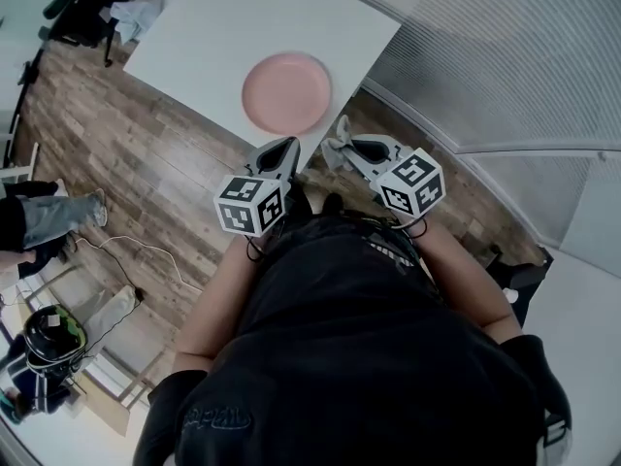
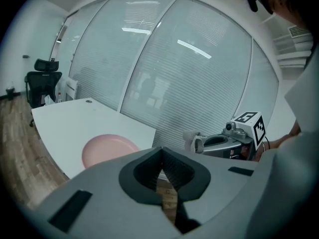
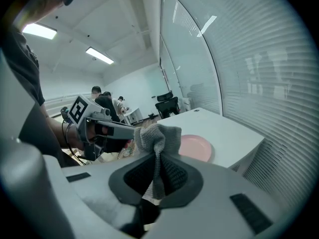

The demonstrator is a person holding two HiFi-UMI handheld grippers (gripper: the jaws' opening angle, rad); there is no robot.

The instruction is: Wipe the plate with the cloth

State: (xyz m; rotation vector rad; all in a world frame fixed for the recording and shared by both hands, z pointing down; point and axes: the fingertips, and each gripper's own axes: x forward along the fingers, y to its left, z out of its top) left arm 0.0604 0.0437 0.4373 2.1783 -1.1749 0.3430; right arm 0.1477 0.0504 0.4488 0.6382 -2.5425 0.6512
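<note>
Begin at the left: leave the left gripper (image 1: 281, 153) as found, pinched together on nothing and hanging short of the table (image 1: 194, 37) edge, with the pink plate (image 1: 286, 92) ahead of its tips and slightly to its left. Judging from that, bring it forward and down to the near rim first and rest there lightly, so as to stop the plate sliding on the smooth white top during the wiping. Moving right: rely on the right gripper (image 3: 159, 154), clamped on the grey cloth (image 3: 159, 133) with a bunched knot poking out beyond its tips and a tail running back between the pads. Note the plate ahead of it and a little to its right, apart from the cloth, nothing wiped yet. Carry the cloth over the near rim, lower just enough to flatten the bunch on the pink face without knocking the hard tips on it, then sweep in overlapping arcs from the middle outward. Avoid easing the pinch on so small a fold — likely to drag out under friction. Mind the table edge close behind the plate on the near side — push away rather than pull back
</note>
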